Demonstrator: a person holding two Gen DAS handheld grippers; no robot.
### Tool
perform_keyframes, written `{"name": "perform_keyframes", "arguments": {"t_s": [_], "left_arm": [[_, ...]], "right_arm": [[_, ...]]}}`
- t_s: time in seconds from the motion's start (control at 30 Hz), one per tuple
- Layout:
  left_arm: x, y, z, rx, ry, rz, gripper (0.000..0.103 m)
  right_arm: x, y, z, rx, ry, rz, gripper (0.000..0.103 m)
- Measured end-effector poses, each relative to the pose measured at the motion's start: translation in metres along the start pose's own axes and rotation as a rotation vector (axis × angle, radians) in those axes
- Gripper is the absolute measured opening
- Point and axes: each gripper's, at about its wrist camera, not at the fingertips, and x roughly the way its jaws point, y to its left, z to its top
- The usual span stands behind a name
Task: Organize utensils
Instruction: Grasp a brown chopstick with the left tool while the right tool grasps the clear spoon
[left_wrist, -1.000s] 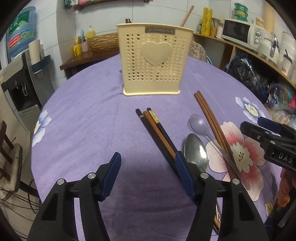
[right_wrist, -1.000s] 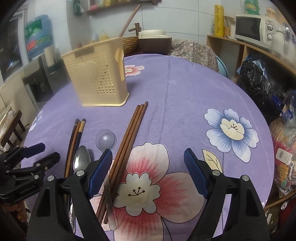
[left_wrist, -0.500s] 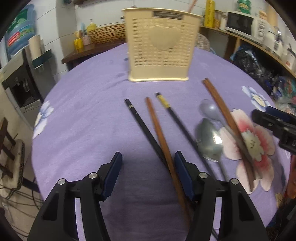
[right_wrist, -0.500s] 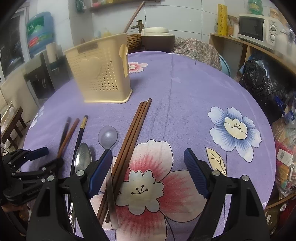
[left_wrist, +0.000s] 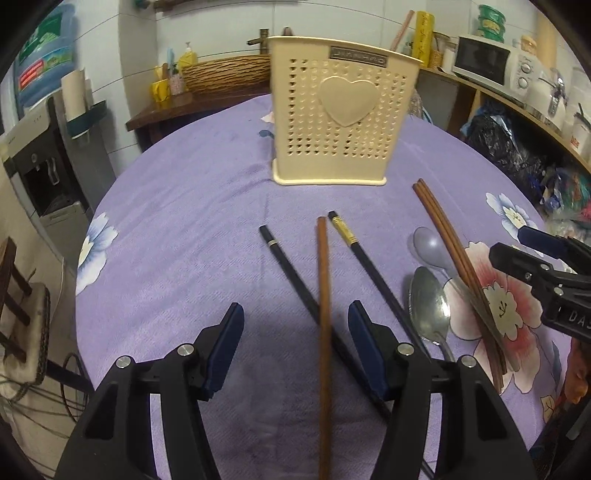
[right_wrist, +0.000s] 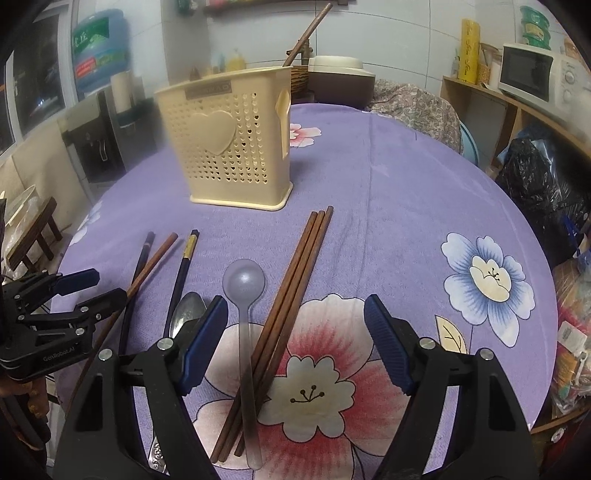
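I am holding my left gripper (left_wrist: 294, 334) low over the purple tablecloth (left_wrist: 184, 229), its jaws standing partly apart with nothing pinched; a single brown chopstick (left_wrist: 323, 295) and a black chopstick (left_wrist: 291, 273) are running between the blue pads without either pad pressing them. A second black chopstick with a gold band (left_wrist: 364, 258) is lying just to the right of that pair. My right gripper (right_wrist: 295, 343) is hovering wide, and its jaws are closing a little, with the clear plastic spoon (right_wrist: 245, 332) and a bundle of three brown chopsticks (right_wrist: 291, 310) lying on the cloth between them, untouched. The metal spoon (right_wrist: 186, 314) is sitting just beside that gripper's left pad, partly hidden behind it. The cream holder with the heart (left_wrist: 341, 122) is standing upright farther back on the table, well apart from everything I am reaching for. One stick is already poking out of its top in the right view, though I cannot tell what else is inside. I am judging the job barely begun: six chopsticks and two spoons are all lying loose on the cloth, and each one is waiting to be gripped, lifted and dropped into the holder.
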Motion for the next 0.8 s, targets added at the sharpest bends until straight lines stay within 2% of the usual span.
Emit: {"name": "perform_keyframes", "arguments": {"t_s": [0.2, 0.3, 0.33, 0.4, 0.63, 0.8], "left_arm": [[0.017, -0.019, 0.022, 0.184, 0.050, 0.000, 0.048], [0.028, -0.016, 0.034, 0.222, 0.078, 0.010, 0.045], [0.033, -0.016, 0.037, 0.230, 0.090, 0.009, 0.043], [0.042, -0.015, 0.044, 0.229, 0.122, -0.009, 0.033], [0.059, -0.019, 0.054, 0.216, 0.172, -0.056, 0.020], [0.061, -0.018, 0.055, 0.197, 0.174, -0.052, 0.011]], "right_arm": [[-0.004, 0.000, -0.003, 0.006, -0.002, 0.020, 0.076], [-0.006, -0.001, -0.003, 0.011, -0.007, 0.022, 0.076], [-0.005, -0.001, -0.003, 0.013, -0.008, 0.023, 0.076], [-0.005, -0.001, -0.003, 0.015, -0.007, 0.025, 0.076], [-0.006, 0.000, -0.001, 0.010, -0.006, 0.032, 0.076], [-0.003, 0.002, 0.006, -0.010, -0.007, 0.054, 0.074]]}}
